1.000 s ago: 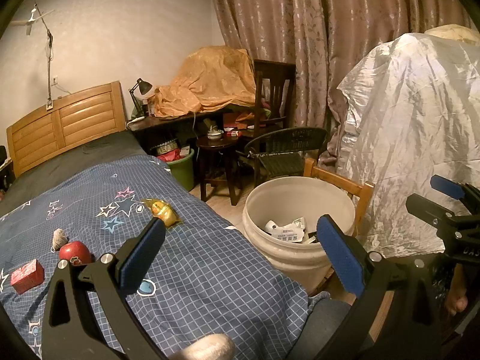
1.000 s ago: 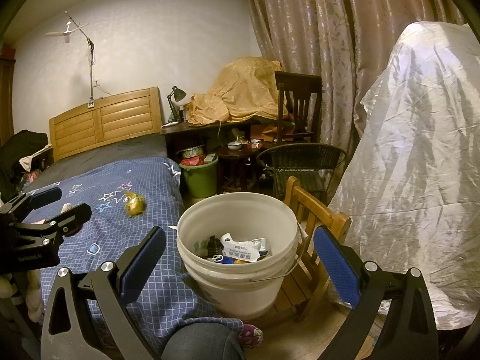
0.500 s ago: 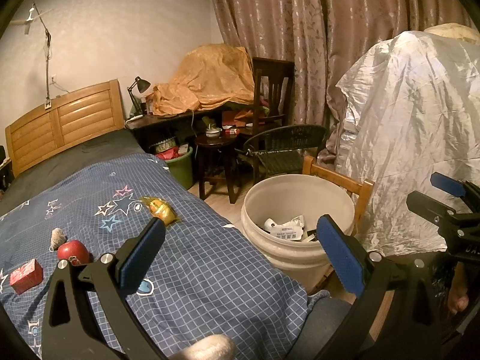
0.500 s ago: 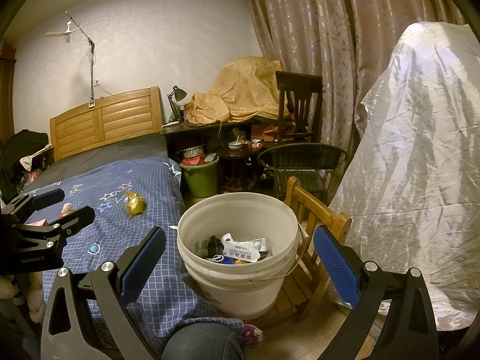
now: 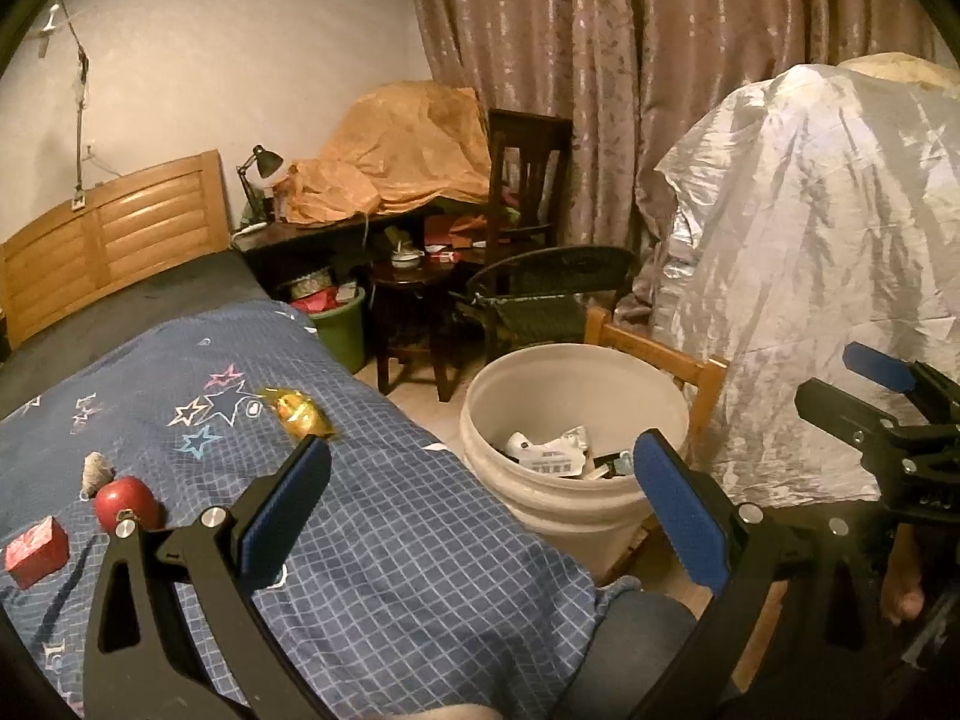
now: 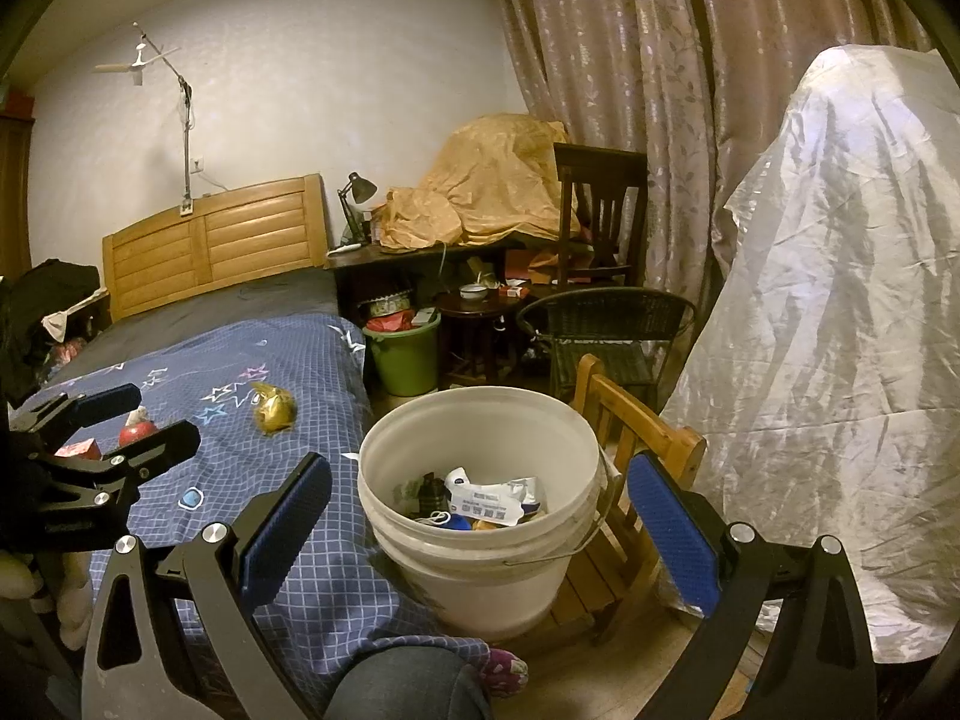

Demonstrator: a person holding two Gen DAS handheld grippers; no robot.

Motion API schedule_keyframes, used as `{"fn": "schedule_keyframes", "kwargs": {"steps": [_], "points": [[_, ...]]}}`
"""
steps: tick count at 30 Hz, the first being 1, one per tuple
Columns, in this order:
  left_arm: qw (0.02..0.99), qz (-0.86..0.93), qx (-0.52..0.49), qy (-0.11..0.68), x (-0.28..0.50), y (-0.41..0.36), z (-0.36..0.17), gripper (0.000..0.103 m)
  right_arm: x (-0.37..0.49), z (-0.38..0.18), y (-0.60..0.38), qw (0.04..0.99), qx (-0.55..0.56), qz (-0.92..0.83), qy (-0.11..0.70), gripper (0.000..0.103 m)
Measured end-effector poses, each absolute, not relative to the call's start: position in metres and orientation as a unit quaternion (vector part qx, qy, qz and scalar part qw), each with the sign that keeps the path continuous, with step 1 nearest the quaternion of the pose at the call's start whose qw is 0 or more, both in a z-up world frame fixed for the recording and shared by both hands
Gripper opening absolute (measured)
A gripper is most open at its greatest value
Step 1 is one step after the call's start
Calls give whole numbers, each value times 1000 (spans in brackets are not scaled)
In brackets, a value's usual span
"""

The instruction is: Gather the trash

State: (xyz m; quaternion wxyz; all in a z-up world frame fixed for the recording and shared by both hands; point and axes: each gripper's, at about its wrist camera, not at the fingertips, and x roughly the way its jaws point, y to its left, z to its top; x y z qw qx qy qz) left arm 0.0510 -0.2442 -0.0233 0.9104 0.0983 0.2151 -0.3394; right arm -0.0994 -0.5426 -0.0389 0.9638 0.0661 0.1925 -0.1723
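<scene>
Trash: four pieces on the bed (image 5: 420, 570), perhaps several in one bucket (image 6: 480, 564); both claws spread, empty.

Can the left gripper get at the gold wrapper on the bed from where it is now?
Probably yes. The left gripper is open and empty, and the gold wrapper lies exposed on the blue bedspread with nothing between.

A lived-in home bedroom: a bed (image 6: 252, 372) with a wooden slatted headboard (image 6: 210, 246) and a blue star-patterned quilt (image 5: 372, 540) fills the left side. Floor-length patterned curtains (image 6: 630, 60) hang behind a cluttered surface (image 6: 420, 252) with a small lamp (image 6: 357, 192), dark wooden chairs (image 6: 600, 210) and a green bin (image 6: 405, 354). Plastic sheeting (image 6: 840, 330) drapes bulky belongings on the right.
</scene>
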Motion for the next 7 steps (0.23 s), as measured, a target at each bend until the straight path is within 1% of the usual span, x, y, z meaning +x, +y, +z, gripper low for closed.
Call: {"fn": "schedule_keyframes", "kwargs": {"steps": [7], "points": [[909,-335,105,226,55,-245,-26,98,-99,-39,-542,964,66,-172,193,98]]}}
